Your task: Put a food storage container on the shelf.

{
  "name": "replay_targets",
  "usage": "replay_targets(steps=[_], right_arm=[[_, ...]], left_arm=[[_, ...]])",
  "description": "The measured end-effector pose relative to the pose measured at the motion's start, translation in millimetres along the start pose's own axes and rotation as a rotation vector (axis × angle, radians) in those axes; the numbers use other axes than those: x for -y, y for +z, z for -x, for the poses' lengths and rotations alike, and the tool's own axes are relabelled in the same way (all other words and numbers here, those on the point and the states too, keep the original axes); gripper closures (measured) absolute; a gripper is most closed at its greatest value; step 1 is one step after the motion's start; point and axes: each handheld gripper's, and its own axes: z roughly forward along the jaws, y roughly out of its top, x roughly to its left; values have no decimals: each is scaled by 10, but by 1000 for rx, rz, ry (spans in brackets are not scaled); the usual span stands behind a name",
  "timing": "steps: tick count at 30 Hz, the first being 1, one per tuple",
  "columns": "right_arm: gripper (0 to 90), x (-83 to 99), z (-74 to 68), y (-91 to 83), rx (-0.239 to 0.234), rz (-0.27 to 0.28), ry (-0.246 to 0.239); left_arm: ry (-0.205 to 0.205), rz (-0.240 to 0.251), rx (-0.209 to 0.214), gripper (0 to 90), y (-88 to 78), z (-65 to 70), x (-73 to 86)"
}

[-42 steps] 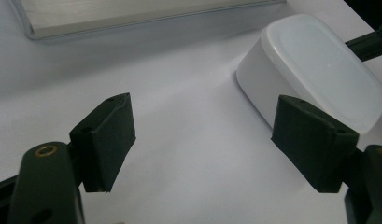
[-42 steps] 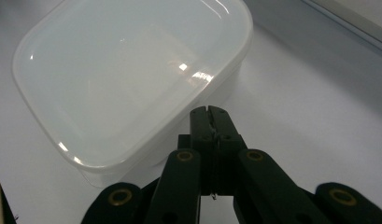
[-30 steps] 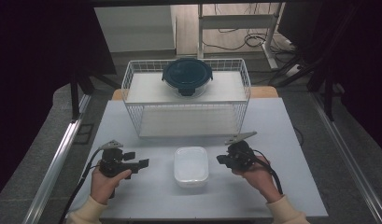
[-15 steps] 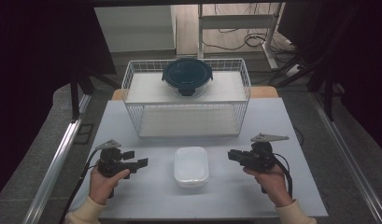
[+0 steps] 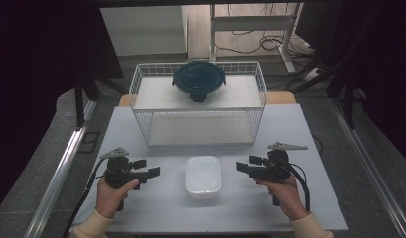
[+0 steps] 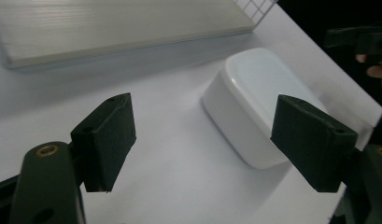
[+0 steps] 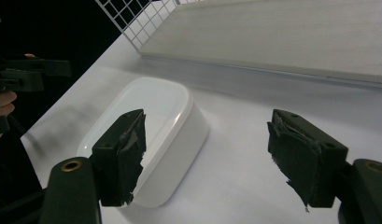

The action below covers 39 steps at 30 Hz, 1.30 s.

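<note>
At the near edge of the pale grey table [image 5: 141,208], the left gripper [image 5: 152,172] rests in the person's left hand [image 5: 110,196], its jaws standing wide with nothing between them; in the left gripper view the black pads [image 6: 107,140] frame bare tabletop, with the container off to one side. Just beside it, in the middle of the near half of the table, lies the task's thing: a white, rounded-rectangular plastic container [image 5: 203,176], lying flat, apart from both tools. To its right the right gripper [image 5: 242,167] points inward at it from the person's right hand [image 5: 285,193]; its jaws have just been opening and now stand released and empty, the torn black pads [image 7: 303,158] spread with the box lying ahead on one side, untouched. Farther back stands a white wire basket rack [image 5: 141,106] with a pale shelf board, and on top of it a round dark-blue lidded glass bowl [image 5: 198,82].

The step in hand looks like a two-sided approach to the white box. To do it well, each tool should likely come in low and level, so that one pad passes over the rim and the other outside the wall. The plastic looks smooth and light, so it may skid if one side touches first; closing both sides together, squarely on the short ends, should keep it from twisting.
</note>
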Motion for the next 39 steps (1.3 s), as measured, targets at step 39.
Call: replay_targets(steps=[39], right_arm=[[346,-26,-169,582,-49,-170,59]], left_arm=[[-225,-122,196,262,730,106,-95]])
